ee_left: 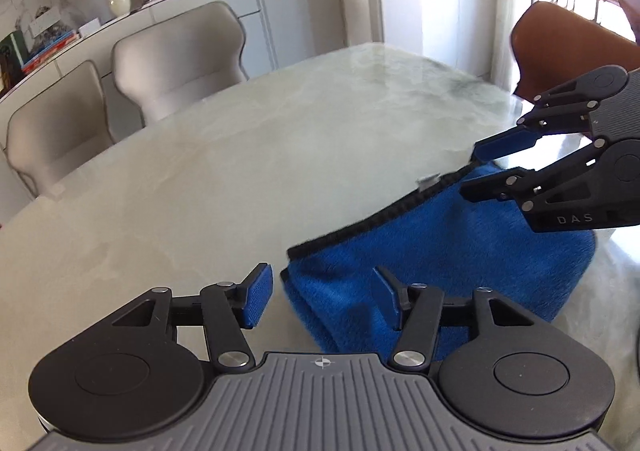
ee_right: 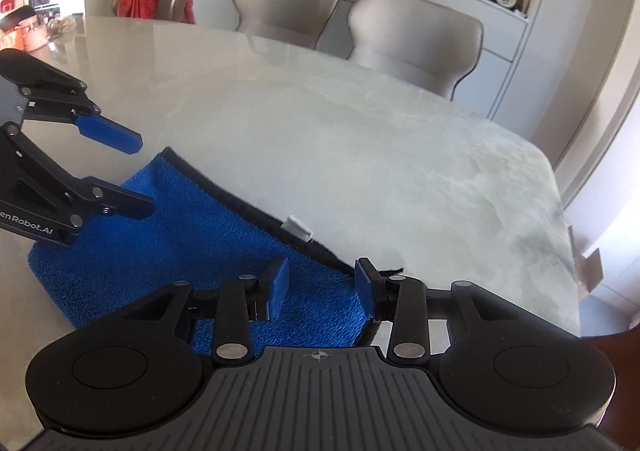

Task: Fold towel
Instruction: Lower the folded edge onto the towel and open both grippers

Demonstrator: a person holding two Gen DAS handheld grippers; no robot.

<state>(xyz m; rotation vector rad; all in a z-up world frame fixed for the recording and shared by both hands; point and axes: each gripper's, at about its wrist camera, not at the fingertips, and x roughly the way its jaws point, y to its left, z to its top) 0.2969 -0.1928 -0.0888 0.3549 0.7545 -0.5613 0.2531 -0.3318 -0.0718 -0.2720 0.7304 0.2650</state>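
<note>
A blue towel [ee_left: 440, 263] with a black hem lies folded on the marble table [ee_left: 240, 171]; it also shows in the right wrist view [ee_right: 192, 235]. My left gripper [ee_left: 322, 297] is open, its jaws on either side of the towel's near left corner, just above it. My right gripper [ee_right: 322, 289] is open over the towel's other hemmed corner. Each gripper shows in the other's view: the right gripper [ee_left: 476, 167] at the far corner, the left gripper [ee_right: 146, 175] at the left. A small white tag [ee_right: 297, 228] sticks out of the hem.
Two grey chairs [ee_left: 176, 63] stand at the table's far side in front of a white sideboard with a vase. A brown chair [ee_left: 568, 47] stands at the right end. The table edge [ee_right: 560, 211] is near on the right.
</note>
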